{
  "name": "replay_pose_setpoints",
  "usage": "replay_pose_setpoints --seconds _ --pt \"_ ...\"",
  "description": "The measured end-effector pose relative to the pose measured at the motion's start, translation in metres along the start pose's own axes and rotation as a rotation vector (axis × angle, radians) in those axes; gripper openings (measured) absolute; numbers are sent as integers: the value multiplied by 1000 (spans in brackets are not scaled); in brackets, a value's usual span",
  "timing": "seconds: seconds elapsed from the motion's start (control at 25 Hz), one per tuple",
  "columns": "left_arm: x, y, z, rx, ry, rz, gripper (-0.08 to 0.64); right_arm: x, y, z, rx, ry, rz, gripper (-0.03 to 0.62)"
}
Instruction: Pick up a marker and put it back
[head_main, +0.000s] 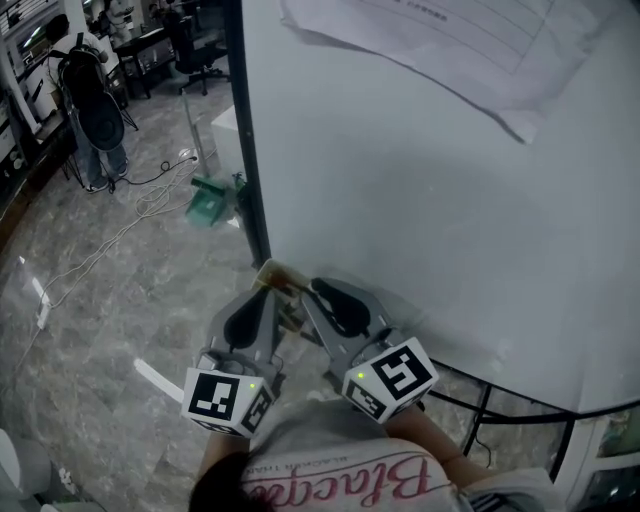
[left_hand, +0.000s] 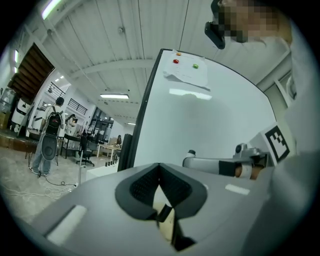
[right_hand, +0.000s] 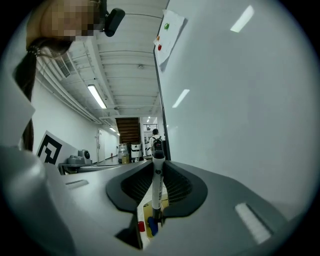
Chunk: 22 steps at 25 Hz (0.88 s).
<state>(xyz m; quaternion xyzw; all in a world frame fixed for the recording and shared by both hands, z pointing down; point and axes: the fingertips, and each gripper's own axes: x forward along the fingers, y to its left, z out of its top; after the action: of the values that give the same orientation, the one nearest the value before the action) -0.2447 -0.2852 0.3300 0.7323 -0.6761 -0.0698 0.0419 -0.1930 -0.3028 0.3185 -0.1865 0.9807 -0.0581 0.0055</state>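
Observation:
My right gripper (right_hand: 156, 169) is shut on a white marker (right_hand: 156, 187) with a black cap, which stands upright between its pads. The marker's lower end sits in a cream marker holder (right_hand: 146, 216) beside a red cap and a blue cap. In the head view both grippers meet at this holder (head_main: 278, 277), at the whiteboard's (head_main: 420, 200) lower left corner. The right gripper (head_main: 316, 288) comes in from the right; the marker itself is hidden there. My left gripper (head_main: 262, 300) is just left of the holder. Its pads (left_hand: 145, 187) meet at the tips, with the holder (left_hand: 166, 220) showing below them.
The whiteboard's dark frame (head_main: 250, 150) runs down to the holder. A paper sheet (head_main: 450, 50) hangs at the board's top. On the floor to the left lie cables (head_main: 120, 230) and a green object (head_main: 208, 200). A person with a backpack (head_main: 95, 110) stands far left.

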Motion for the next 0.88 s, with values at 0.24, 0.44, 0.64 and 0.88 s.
replay_pose_setpoints --seconds 0.24,0.44,0.64,0.88 --pt "0 2 -4 -5 30 6 0 8 -5 -31 68 78 0 69" --pt "0 9 -14 -9 44 15 0 18 -9 -63 88 131 -2 69" --pt "2 13 -19 -11 58 14 0 25 -12 -90 146 211 -7 69" --pt "3 17 -24 -16 60 8 0 29 -24 -105 148 281 -53 72"
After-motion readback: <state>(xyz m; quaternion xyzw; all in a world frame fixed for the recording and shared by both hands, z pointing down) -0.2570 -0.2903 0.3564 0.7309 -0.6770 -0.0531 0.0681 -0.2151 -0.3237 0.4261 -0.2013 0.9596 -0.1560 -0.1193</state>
